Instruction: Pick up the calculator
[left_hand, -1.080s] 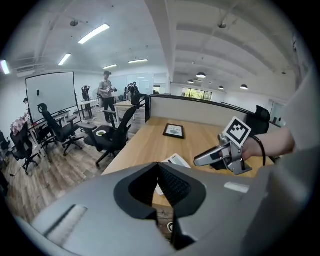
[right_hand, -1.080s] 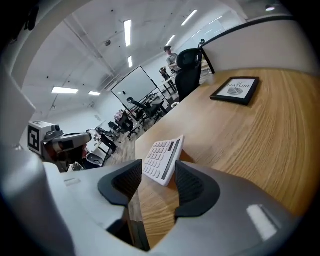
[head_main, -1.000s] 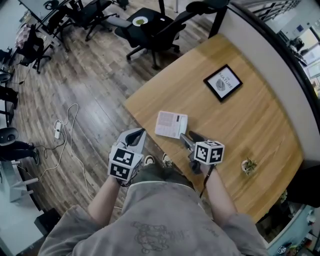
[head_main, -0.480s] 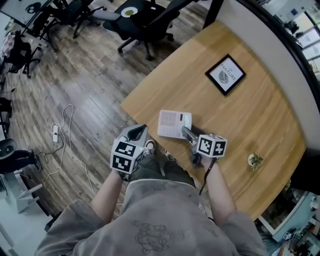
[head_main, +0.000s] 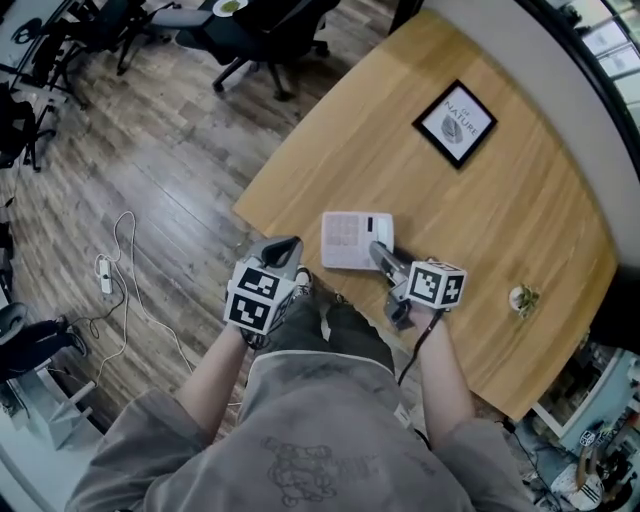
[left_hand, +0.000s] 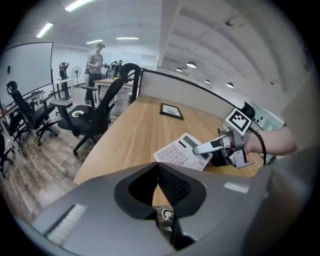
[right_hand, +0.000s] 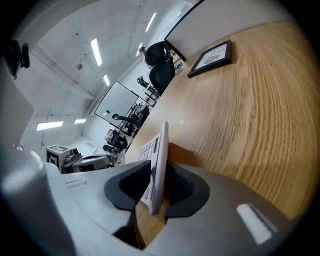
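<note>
Pale wood comes first: in the head view the table (head_main: 480, 230) carries the white calculator (head_main: 350, 240) close to its near edge. A framed print (head_main: 455, 123) and a small plant (head_main: 522, 298) sit well apart from it. The right gripper (head_main: 378, 250) stood just beside the calculator a second ago and now overlaps its display end. The left gripper (head_main: 283, 250) hangs off the table edge, above the floor. In the left gripper view, the left gripper (left_hand: 158, 169) has its jaws together with nothing between them. The same view shows the right gripper (left_hand: 202, 148) lying across the calculator (left_hand: 177, 152), which appears to rest flat on the table. In the right gripper view, the jaws have just been closing. The calculator (right_hand: 159, 160) stands edge-on between the pads (right_hand: 182, 186), which appear to press on both faces. On this evidence the grasp is made, and the lift is the remaining step.
</note>
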